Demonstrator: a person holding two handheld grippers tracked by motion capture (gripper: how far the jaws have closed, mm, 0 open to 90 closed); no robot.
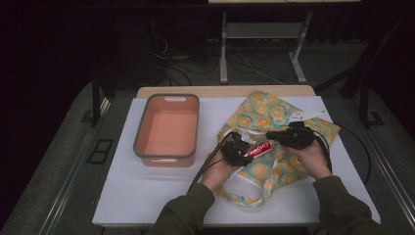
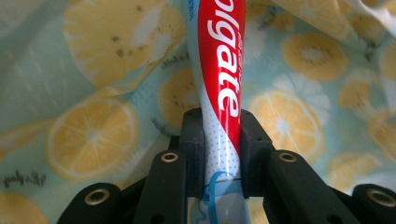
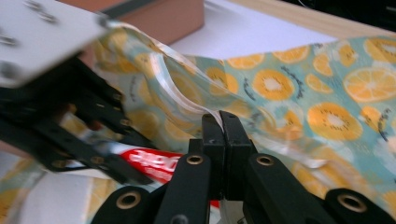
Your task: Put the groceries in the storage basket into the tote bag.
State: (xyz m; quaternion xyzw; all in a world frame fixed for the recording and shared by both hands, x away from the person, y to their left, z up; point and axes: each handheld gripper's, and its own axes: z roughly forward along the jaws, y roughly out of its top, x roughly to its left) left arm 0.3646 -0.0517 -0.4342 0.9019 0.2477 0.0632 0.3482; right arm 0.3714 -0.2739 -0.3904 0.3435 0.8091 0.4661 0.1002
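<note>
A light-blue cloth bag (image 1: 274, 113) printed with orange slices lies on the white table's right half. My left gripper (image 1: 243, 148) is shut on a red and white toothpaste tube (image 1: 258, 149), which points toward the bag's mouth. In the left gripper view the tube (image 2: 221, 88) runs straight up between the jaws over the bag fabric (image 2: 93, 130). My right gripper (image 1: 276, 135) is shut on the bag's rim (image 3: 187, 100), lifting it. The right gripper view shows the rim pinched at the jaw tips, with the tube (image 3: 152, 163) and the left gripper (image 3: 70, 126) at the left.
An empty salmon-coloured tub (image 1: 167, 129) with a grey rim stands on the table's left half. The bag's handle (image 1: 244, 193) loops toward the front edge. Cables (image 1: 208, 164) trail from both grippers. A table leg frame (image 1: 264, 49) stands on the floor beyond.
</note>
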